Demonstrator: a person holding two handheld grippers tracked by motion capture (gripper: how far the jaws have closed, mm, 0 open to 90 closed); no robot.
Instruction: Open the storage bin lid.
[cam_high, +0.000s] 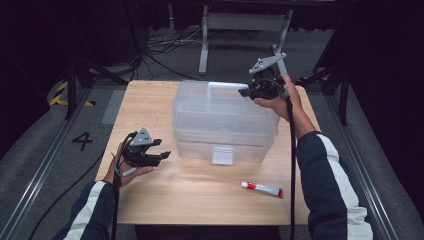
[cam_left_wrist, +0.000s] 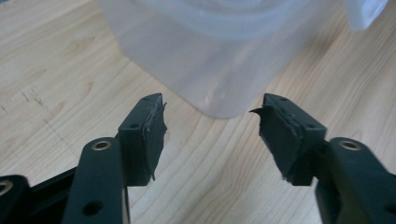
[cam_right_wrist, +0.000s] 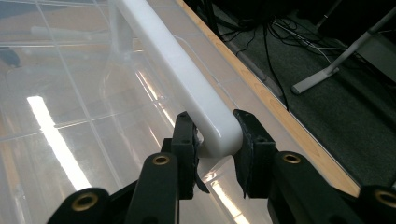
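- One clear plastic box (cam_high: 220, 120) sits on the wooden table (cam_high: 150, 195), toward its far half and roughly central; it is the landmark for everything below.
- One white handle (cam_right_wrist: 187, 79) runs along the box's lid, near the far edge.
- Judging by the thin see-through walls, the box is probably light, stiff but somewhat flexible, and smooth enough to slip; no contents can be made out through the walls.
- The handle looks like the sound place to take hold: rounded, solid and narrow enough for the jaws. A grip at its end, as now, may let the box tilt or swing if lifted; mid-handle would likely balance better.
- One white latch (cam_high: 223, 155) sits on the box's near face, centred.
- The right gripper (cam_right_wrist: 214, 140) is at the box's far right, its jaws closed around the handle's right end, pads touching both sides.
- The left gripper (cam_left_wrist: 210, 126) rests in the person's hand left of the box's near left corner, jaws spread apart and holding nothing, pointing at that corner without touching it.
- One small red-and-white tube (cam_high: 262, 189) lies on the table in front of the box, to its near right, well apart from both grippers.
- Two grippers, one box, one tube in all.
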